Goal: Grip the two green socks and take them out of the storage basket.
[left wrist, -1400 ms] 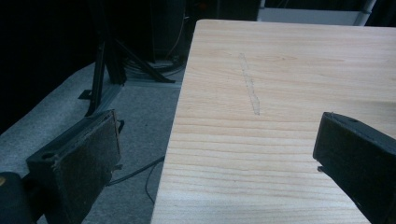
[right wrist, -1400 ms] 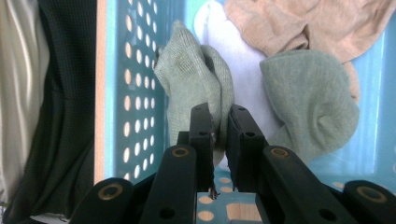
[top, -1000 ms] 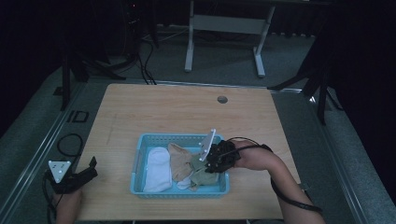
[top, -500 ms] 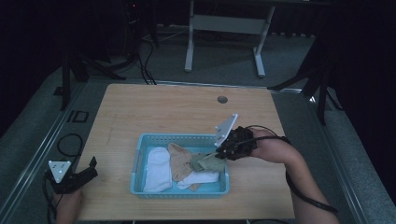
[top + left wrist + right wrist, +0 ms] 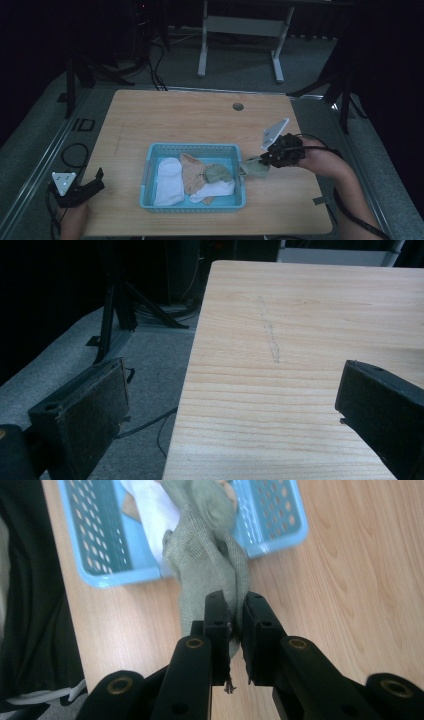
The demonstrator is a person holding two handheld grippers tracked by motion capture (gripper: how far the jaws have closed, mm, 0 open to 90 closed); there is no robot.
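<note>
The right tongs (image 5: 234,611) are clenched on one end of a grey-green sock (image 5: 207,565), which stretches from their jaws over the right rim of the blue basket (image 5: 148,170), its far end still inside beside a white sock (image 5: 168,181) and a tan sock (image 5: 192,172). The left tongs (image 5: 95,179) hover released, jaws wide apart, over the wooden surface's (image 5: 190,120) near-left corner, well apart from the basket.

This is looking like a lab or recording studio: a bare wooden table (image 5: 200,120) is standing on grey carpet (image 5: 45,145), with black stands (image 5: 75,75), trailing cables (image 5: 155,60) and a white metal frame (image 5: 240,30) sitting in darkness behind it.
</note>
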